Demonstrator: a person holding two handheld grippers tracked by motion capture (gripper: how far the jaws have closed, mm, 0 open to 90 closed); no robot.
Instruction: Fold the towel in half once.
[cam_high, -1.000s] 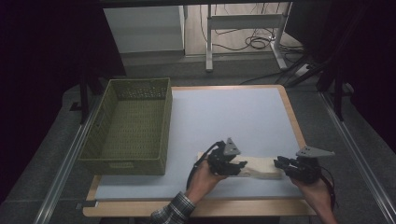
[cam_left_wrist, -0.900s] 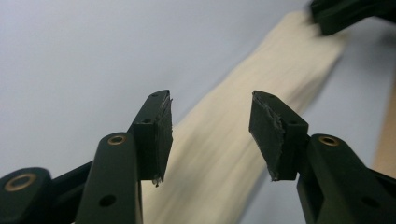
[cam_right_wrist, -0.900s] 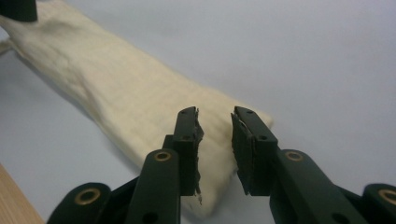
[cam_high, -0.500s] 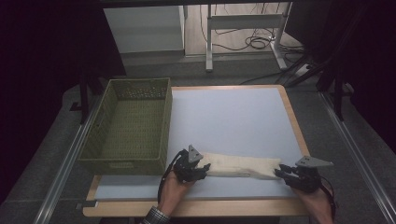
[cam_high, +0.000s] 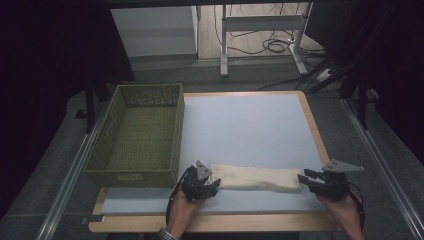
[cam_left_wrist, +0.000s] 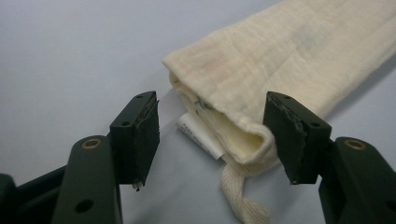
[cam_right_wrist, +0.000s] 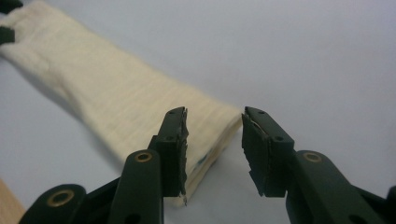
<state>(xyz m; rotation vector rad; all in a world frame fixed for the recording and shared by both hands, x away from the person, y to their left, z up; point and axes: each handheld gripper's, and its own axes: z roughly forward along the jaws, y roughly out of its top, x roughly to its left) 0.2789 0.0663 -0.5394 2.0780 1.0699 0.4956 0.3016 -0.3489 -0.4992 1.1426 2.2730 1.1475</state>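
Since a second ago left gripper (cam_high: 216, 182) moved left, stretching folded cloth (cam_high: 257, 178) out long; jaws just opening, apart around left end, pads clear. Cloth cream, ribbed, long axis left-right on table (cam_high: 250, 125) near edge. Right gripper (cam_high: 303, 178) jaws just opening, narrow gap, right end released

Counter (cam_high: 250, 125): beyond the cloth (cam_high: 257, 178), the blue surface lies open to its far edge. A basket (cam_high: 137, 135) walls off the side left of the cloth, its near corner just beside the left claw (cam_high: 216, 183); the strip nearer than the cloth is bare.
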